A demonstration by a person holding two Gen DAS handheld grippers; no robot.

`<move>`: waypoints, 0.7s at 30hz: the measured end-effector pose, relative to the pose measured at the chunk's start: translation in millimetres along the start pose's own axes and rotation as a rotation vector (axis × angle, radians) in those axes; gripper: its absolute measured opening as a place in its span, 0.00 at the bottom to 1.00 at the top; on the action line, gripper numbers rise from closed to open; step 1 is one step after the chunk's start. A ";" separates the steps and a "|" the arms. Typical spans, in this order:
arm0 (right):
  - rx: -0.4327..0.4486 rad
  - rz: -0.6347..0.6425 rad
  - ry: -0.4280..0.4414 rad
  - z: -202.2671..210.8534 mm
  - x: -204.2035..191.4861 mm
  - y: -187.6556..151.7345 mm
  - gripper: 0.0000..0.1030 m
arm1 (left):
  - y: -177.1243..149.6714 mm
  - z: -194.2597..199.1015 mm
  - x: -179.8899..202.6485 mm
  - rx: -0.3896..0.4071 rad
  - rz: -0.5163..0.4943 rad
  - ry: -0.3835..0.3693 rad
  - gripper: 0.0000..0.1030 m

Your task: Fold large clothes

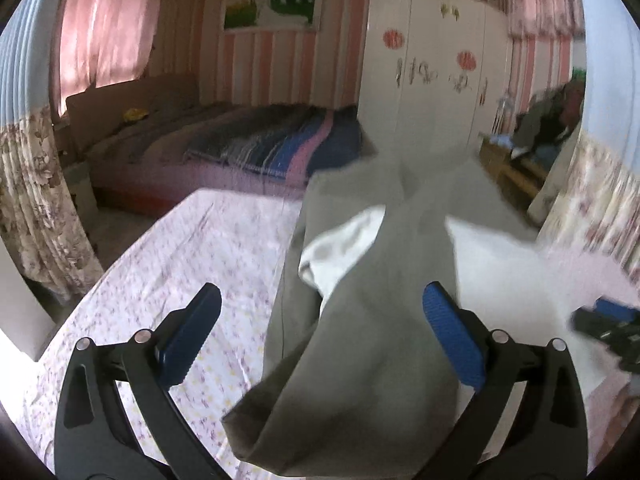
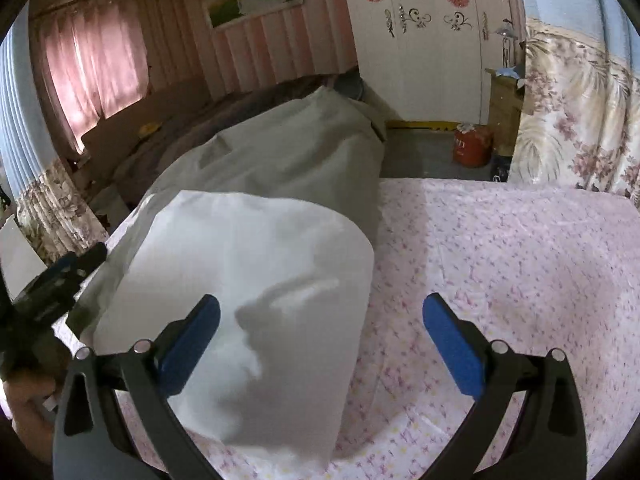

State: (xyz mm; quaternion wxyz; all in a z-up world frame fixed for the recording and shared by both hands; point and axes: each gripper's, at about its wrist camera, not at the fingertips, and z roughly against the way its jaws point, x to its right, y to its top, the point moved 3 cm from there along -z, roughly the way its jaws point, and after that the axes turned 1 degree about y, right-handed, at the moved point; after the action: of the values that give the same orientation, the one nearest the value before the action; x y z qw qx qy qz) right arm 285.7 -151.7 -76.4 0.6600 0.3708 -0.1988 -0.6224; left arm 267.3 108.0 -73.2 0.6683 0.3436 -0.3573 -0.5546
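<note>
I can't read any text, brand or number from either wrist view. The red container (image 2: 472, 145) on the floor by the wardrobe (image 2: 420, 40) carries a pale mark, too blurred for me to make out. The wardrobe doors show only flower stickers and scroll ornaments, and the wall picture (image 1: 272, 4) has no lettering.
</note>
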 end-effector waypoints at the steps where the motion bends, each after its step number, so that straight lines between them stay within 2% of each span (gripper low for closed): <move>1: 0.001 0.004 0.000 -1.9 -3.1 1.9 0.98 | 4.0 2.9 -1.8 0.012 0.004 0.004 0.97; 4: -0.018 0.026 -0.013 -14.4 -9.0 3.8 0.98 | 5.8 -2.3 -5.8 -0.006 -0.002 0.022 0.97; 7: -0.054 -0.021 0.013 -29.6 -9.0 -5.3 0.98 | -14.1 -27.4 -12.1 -0.120 0.024 -0.013 0.97; 9: -0.064 -0.030 0.012 -33.6 -8.8 -8.3 0.98 | -24.9 -37.0 -14.6 -0.155 0.040 -0.029 0.97; 15: -0.110 -0.075 0.022 -41.6 -5.3 -9.8 0.98 | -27.1 -39.0 -9.9 -0.153 0.045 -0.032 0.97; 21: -0.082 -0.049 -0.016 -39.6 -13.7 -12.3 0.98 | -29.2 -37.6 -8.8 -0.159 0.076 -0.046 0.97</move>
State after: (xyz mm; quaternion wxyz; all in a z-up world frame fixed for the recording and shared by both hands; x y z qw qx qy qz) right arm 304.0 -128.2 -108.4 0.6575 0.3433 -0.1691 -0.6491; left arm 284.0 114.8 -118.2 0.7058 0.2628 -0.3401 -0.5631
